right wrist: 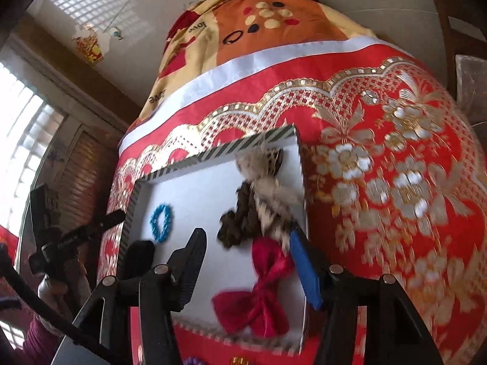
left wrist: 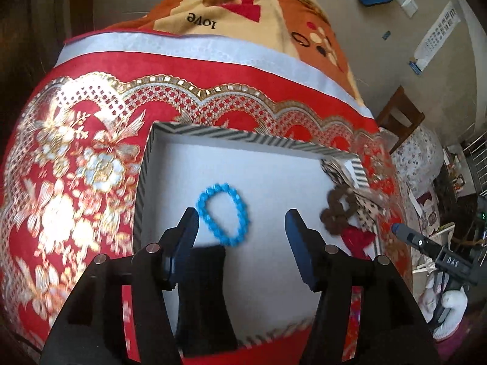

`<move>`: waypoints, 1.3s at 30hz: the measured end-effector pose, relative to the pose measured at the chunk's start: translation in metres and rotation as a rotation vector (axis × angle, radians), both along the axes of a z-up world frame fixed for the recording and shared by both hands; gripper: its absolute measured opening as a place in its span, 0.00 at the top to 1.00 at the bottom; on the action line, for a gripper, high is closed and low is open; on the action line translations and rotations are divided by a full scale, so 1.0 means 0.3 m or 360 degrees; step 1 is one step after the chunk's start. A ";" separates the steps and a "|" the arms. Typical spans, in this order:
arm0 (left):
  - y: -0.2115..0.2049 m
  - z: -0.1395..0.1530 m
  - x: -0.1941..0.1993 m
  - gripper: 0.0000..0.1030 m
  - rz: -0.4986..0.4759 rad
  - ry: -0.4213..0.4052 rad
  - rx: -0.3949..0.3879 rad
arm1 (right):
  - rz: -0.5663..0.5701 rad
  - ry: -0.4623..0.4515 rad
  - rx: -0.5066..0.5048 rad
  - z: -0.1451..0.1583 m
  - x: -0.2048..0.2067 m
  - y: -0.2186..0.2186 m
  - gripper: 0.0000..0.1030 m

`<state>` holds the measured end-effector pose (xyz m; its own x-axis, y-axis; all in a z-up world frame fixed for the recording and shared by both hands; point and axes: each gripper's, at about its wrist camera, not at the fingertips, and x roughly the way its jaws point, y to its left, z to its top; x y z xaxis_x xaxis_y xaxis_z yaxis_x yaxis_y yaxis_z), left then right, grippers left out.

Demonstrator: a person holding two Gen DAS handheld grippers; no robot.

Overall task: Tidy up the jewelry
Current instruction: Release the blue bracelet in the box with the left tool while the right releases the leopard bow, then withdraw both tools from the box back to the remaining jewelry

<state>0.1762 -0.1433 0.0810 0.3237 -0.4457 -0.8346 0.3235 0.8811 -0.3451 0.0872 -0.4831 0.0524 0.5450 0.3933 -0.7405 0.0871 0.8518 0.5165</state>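
Observation:
A white box (left wrist: 231, 133) with a black-and-white striped rim lies on the red and gold cloth; it also shows in the right wrist view (right wrist: 188, 188). Inside lie a blue bead bracelet (left wrist: 223, 217) (right wrist: 161, 222), a black item (left wrist: 205, 298), a brown scrunchie (left wrist: 338, 213) (right wrist: 240, 216), a black-and-white patterned bow (left wrist: 362, 203) (right wrist: 268, 185) and a red bow (right wrist: 258, 289) (left wrist: 357, 238). My left gripper (left wrist: 242, 225) is open and empty, just above the blue bracelet. My right gripper (right wrist: 248, 245) is open and empty over the red bow.
The red and gold tablecloth (left wrist: 76, 167) covers the table around the box. A patterned blanket (left wrist: 243, 6) lies beyond it. A wooden chair (left wrist: 398, 118) stands at the right. Small beads (right wrist: 240, 360) sit at the right view's bottom edge.

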 end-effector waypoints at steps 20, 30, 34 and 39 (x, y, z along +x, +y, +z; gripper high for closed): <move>0.007 0.128 -0.459 0.43 -0.0244 -0.0326 0.0437 | -0.0309 -0.0156 -0.0239 0.193 -0.571 0.100 0.38; 0.008 0.134 -0.581 0.43 -0.0329 -0.0363 0.0422 | -0.0311 -0.0158 -0.0309 0.219 -0.649 0.161 0.37; 0.018 0.109 -0.621 0.43 -0.0334 -0.0339 0.0439 | -0.0304 -0.0164 -0.0318 0.223 -0.663 0.169 0.35; 0.027 0.078 -0.663 0.43 -0.0333 -0.0298 0.0459 | -0.0289 -0.0144 -0.0315 0.204 -0.672 0.170 0.35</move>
